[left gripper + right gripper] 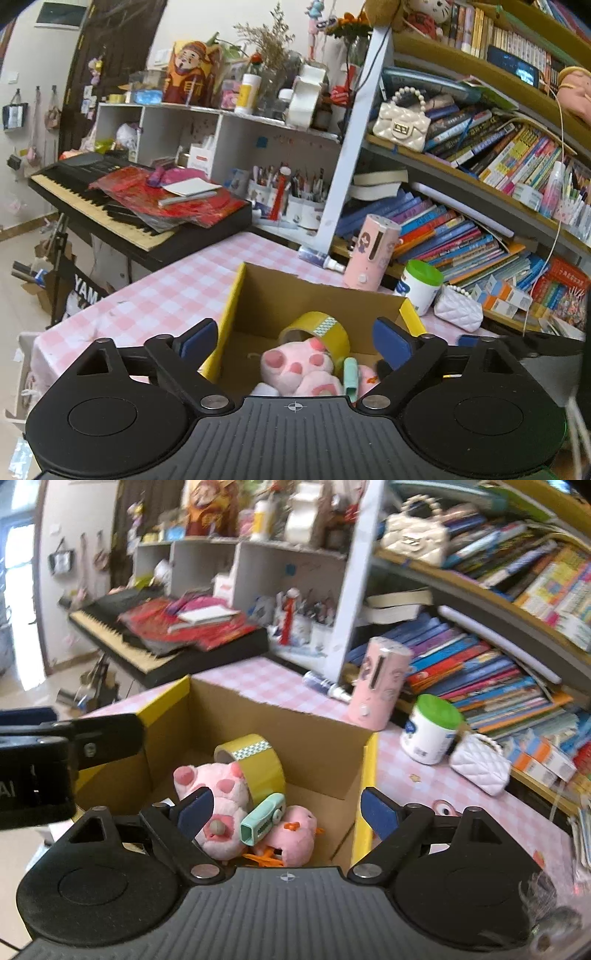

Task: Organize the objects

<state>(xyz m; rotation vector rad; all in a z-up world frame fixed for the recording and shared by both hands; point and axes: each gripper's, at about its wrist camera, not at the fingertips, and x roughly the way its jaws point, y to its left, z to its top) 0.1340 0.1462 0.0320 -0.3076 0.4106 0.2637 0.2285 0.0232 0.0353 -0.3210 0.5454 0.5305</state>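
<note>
A cardboard box [291, 295] [314, 738] with yellow edges stands on the pink checked table. Inside lie a yellow tape roll [325, 328] [258, 764], a pink plush paw [295, 365] [210, 786], a small mint-green device [351, 373] [262, 819] and a pink plush chick [295, 834]. My left gripper [295, 341] is open and empty above the box's near side. My right gripper [286, 812] is open and empty over the box's contents. The left gripper also shows in the right wrist view [74, 746], at the box's left wall.
On the table right of the box stand a pink cylinder [373, 254] [380, 683], a white jar with green lid [421, 286] [432, 731] and a white quilted purse [460, 306] [480, 760]. Bookshelves [480, 192] rise behind. A keyboard [122, 206] stands at the left.
</note>
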